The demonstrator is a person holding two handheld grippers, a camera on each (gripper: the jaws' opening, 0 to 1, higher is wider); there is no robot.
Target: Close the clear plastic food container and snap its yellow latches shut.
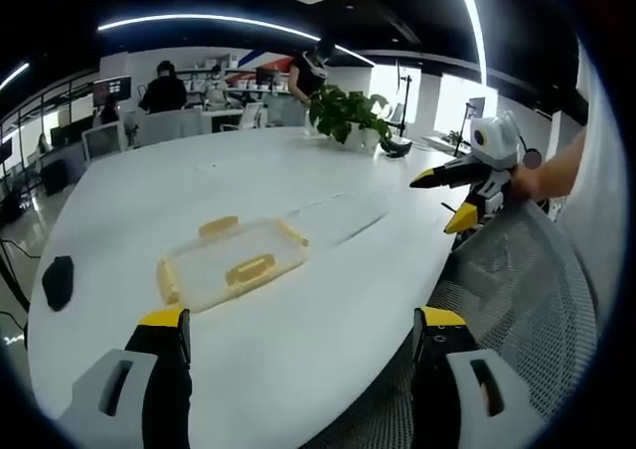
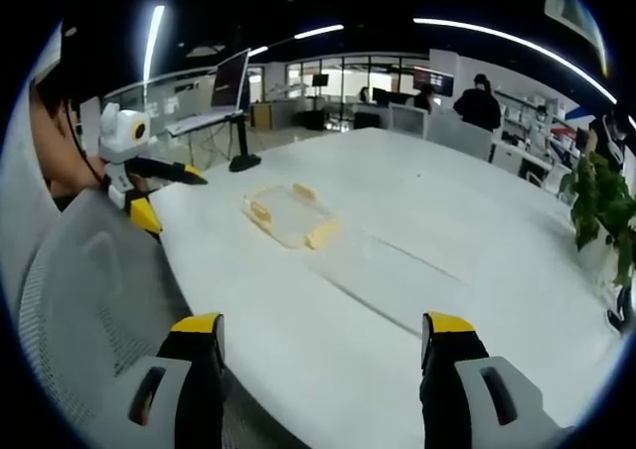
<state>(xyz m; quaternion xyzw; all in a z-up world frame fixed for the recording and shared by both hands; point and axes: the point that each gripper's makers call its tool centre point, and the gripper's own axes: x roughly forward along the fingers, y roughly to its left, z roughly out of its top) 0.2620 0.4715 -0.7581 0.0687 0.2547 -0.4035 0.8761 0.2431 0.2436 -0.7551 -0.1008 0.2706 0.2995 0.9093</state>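
Observation:
The clear plastic container (image 1: pixel 224 270) with yellow latches (image 1: pixel 249 268) on its sides rests on the white table (image 1: pixel 298 360), ahead of my left gripper (image 1: pixel 303 320), which is open and empty. A clear flat lid (image 1: pixel 343 216) lies on the table just right of the container. In the right gripper view the container (image 2: pixel 288 216) lies far ahead and to the left, with the faint clear lid (image 2: pixel 397 260) nearer. My right gripper (image 2: pixel 323 325) is open and holds nothing. Each gripper appears in the other's view, held off the table's edge: the right gripper (image 1: pixel 452 199) and the left gripper (image 2: pixel 164 193).
A grey mesh chair back (image 1: pixel 517 270) stands at the table's near edge, between the grippers (image 2: pixel 89 290). A black object (image 1: pixel 58 280) lies at the table's left edge. A potted plant (image 1: pixel 348 116) stands at the far end. People and desks are in the background.

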